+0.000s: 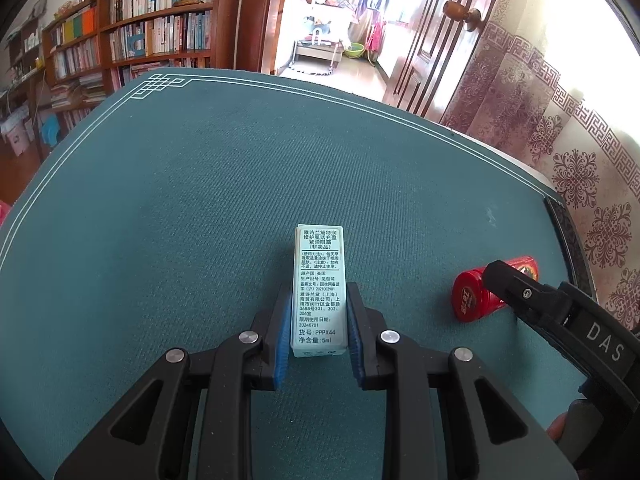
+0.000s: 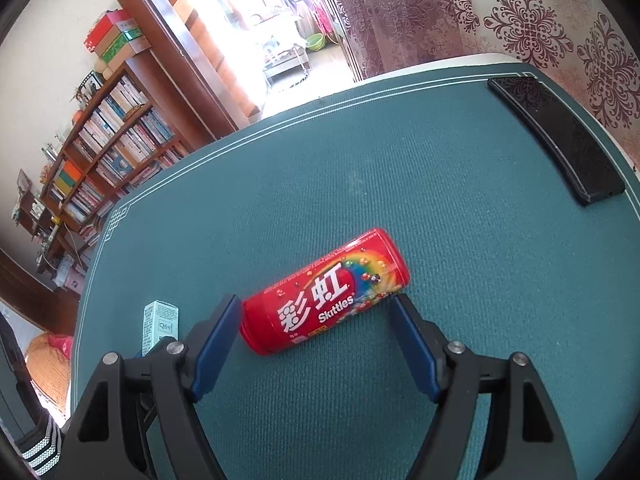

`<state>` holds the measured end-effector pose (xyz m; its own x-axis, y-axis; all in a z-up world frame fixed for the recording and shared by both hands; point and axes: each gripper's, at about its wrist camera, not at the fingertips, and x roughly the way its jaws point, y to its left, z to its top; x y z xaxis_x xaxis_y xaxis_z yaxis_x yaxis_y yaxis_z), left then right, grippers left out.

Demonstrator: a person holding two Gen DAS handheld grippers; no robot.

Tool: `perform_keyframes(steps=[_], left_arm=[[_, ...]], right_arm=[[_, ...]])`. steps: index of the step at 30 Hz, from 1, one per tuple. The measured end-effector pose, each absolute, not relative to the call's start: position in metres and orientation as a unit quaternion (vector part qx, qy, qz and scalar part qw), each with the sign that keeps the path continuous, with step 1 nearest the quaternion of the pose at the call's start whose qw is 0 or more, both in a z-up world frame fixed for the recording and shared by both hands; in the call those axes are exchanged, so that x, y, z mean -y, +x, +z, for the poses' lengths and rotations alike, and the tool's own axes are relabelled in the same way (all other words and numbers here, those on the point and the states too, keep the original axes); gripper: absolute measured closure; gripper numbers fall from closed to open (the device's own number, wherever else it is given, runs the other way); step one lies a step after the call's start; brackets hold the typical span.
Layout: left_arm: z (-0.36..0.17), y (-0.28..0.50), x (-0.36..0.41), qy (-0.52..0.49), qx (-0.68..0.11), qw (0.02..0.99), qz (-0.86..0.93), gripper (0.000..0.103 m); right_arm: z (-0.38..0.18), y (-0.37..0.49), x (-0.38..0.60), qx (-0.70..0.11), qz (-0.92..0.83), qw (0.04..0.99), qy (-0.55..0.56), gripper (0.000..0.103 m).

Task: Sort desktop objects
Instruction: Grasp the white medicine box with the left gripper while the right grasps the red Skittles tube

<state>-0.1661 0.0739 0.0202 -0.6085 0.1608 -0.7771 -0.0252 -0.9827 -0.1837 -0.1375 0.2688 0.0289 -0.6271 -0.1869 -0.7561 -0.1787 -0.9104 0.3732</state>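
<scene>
A pale green carton (image 1: pixel 319 292) with printed text sits between the blue pads of my left gripper (image 1: pixel 319 292), which is shut on it just above the teal table mat (image 1: pixel 200 200). The same carton (image 2: pixel 160 318) shows at the lower left of the right wrist view. A red Skittles tube (image 2: pixel 324 292) lies on its side on the mat, slanted across the mouth of my right gripper (image 2: pixel 318 300). That gripper is open, with its fingertips beside the tube's two ends and not pressing it. In the left wrist view the tube (image 1: pixel 472 292) is at the right, partly behind a right finger (image 1: pixel 516 292).
A flat black bar (image 2: pixel 560 140) lies along the mat's far right edge, in front of a patterned curtain (image 2: pixel 560 20). Bookshelves (image 1: pixel 140 32) and an open doorway (image 1: pixel 332 32) stand beyond the table's far edge.
</scene>
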Motion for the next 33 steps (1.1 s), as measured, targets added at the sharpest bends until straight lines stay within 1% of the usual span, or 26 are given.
perform_keyframes(steps=[12,18,22,24,25,27,28,30,33], left_arm=[[0.021,-0.167,-0.074,-0.441,0.082,0.052,0.892,0.076],[0.02,-0.167,-0.073,-0.442,0.085,0.053,0.891,0.076],[0.02,-0.168,-0.069,-0.442,0.088,0.05,0.891,0.076],[0.02,-0.169,-0.066,-0.442,0.09,0.049,0.891,0.076],[0.02,-0.169,-0.066,-0.442,0.091,0.049,0.891,0.076],[0.02,-0.168,-0.065,-0.442,0.092,0.049,0.891,0.076],[0.02,-0.168,-0.066,-0.442,0.091,0.048,0.891,0.076],[0.02,-0.168,-0.067,-0.442,0.088,0.047,0.891,0.076],[0.021,-0.167,-0.068,-0.442,0.084,0.045,0.892,0.076]], right_arm=[[0.03,-0.154,-0.27,0.253,-0.86,-0.019,0.443,0.023],[0.033,-0.173,-0.261,0.212,-0.864,-0.057,0.454,0.023],[0.032,-0.185,-0.244,0.137,-0.875,-0.068,0.46,0.024],[0.031,-0.185,-0.237,0.096,-0.882,-0.076,0.454,0.032],[0.029,-0.182,-0.236,0.078,-0.885,-0.077,0.452,0.034],[0.028,-0.178,-0.232,0.049,-0.891,-0.08,0.445,0.044],[0.027,-0.175,-0.232,0.041,-0.894,-0.076,0.44,0.047],[0.027,-0.173,-0.23,0.031,-0.898,-0.063,0.435,0.058],[0.027,-0.165,-0.23,0.019,-0.901,-0.05,0.43,0.067]])
